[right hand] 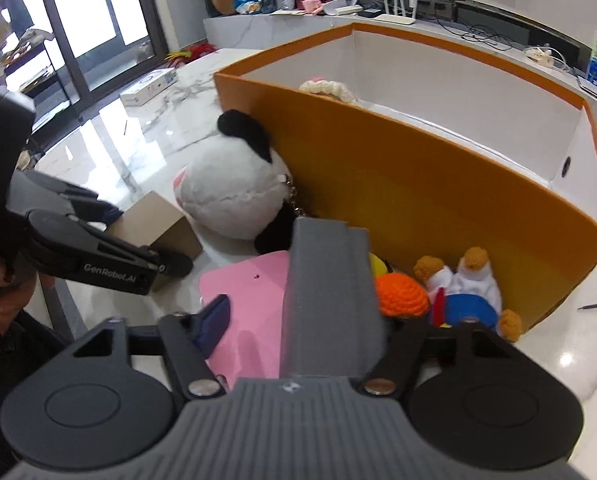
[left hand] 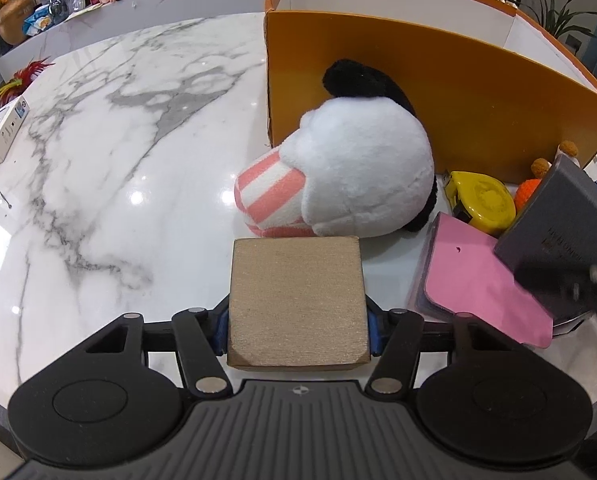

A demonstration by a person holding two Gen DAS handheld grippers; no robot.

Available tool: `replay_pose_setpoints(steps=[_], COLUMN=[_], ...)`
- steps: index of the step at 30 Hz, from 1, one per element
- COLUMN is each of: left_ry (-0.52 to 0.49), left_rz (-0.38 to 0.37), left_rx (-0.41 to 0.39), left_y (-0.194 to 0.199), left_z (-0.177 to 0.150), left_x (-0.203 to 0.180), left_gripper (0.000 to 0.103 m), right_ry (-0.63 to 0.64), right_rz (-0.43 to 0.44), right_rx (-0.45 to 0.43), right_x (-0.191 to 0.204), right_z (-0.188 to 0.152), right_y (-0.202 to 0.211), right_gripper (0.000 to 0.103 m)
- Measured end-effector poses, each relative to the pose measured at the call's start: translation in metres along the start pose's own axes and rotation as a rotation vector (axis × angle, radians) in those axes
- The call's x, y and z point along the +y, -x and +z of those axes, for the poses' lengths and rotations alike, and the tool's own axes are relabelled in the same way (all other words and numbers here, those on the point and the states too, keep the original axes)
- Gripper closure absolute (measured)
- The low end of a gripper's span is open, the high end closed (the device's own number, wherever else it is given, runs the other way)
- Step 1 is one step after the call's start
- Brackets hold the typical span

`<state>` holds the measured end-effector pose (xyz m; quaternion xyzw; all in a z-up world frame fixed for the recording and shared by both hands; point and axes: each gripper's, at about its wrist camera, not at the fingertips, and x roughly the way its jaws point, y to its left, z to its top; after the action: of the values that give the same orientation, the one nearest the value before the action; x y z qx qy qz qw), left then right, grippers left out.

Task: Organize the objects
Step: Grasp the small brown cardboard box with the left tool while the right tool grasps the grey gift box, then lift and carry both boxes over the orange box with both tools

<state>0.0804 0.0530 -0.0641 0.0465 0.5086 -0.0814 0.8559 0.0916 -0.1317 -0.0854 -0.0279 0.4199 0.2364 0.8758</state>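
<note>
Left tool (left hand: 298,322) clamped on cardboard box (left hand: 296,300) at near surface (left hand: 98,160) edge, wide bare marble to its left; right tool (right hand: 298,320), left pad clear, right hidden, holds grey case (right hand: 326,292) over pink folder (right hand: 246,300), toys crowding orange bin (right hand: 438,200) wall.

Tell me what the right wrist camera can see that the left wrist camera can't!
Only the right wrist view shows the inside of the orange box, with a cream knitted thing in it, and a knitted doll in white and blue. Only the left wrist view shows the plush's pink-striped part and the whole yellow tape measure. Both show the plush toy, the brown block in the left gripper, the pink sheet and the grey box in the right gripper.
</note>
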Motion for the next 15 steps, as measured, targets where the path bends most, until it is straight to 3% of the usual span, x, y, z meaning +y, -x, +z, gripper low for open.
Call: replay_pose_setpoints(steps=[1, 2, 11, 15], left_ry=[0.002, 0.001, 0.025, 0.031], left_rz=[0.001, 0.001, 0.004, -0.012], left_rx=[-0.001, 0.000, 0.021, 0.036], left_y=[0.000, 0.000, 0.002, 0.005], left_z=[0.000, 0.000, -0.001, -0.002], left_x=[0.001, 0.000, 0.006, 0.007], left_gripper=[0.035, 0.035, 0.035, 0.035], right_ry=[-0.021, -0.033, -0.052, -0.037], right_rz=[0.005, 0.007, 0.053, 0.029], right_rx=[-0.004, -0.006, -0.073, -0.056], right_x=[-0.003, -0.005, -0.004, -0.002], right_z=[0.000, 0.000, 0.004, 0.003], right_y=[0.001, 0.001, 0.016, 0.013], right_gripper=[0.065, 0.066, 0.066, 0.066])
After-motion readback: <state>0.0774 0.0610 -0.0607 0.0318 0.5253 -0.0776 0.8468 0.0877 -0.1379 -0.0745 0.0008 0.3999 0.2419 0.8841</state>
